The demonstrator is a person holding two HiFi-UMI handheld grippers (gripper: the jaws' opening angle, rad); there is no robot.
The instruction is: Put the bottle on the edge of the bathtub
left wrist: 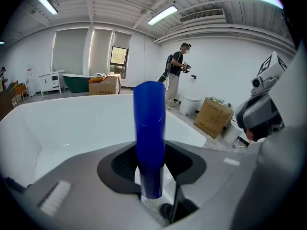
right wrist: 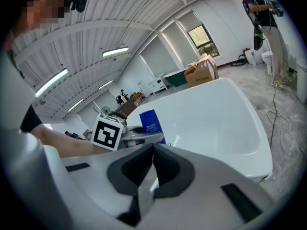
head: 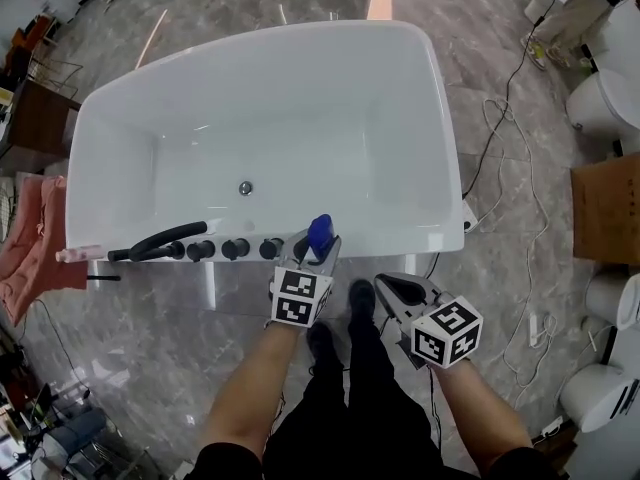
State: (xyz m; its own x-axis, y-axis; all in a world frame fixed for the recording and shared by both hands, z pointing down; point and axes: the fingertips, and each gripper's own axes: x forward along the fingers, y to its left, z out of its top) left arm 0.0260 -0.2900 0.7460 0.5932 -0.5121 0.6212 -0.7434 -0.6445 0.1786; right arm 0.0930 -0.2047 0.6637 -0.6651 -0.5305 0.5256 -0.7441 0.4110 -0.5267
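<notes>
Where the person stands at its near end, the white tub (head: 448, 168) takes up most of the marble floor (head: 150, 338) ahead. The left gripper (head: 318, 253) hangs at the near rim, its jaws clamped on the blue bottle (head: 320, 234). The bottle stands upright between them, just right of the black knobs (head: 235, 249). The right gripper (head: 392, 286) is beside it, short of the tub, its jaws pressed together with nothing between them.
</notes>
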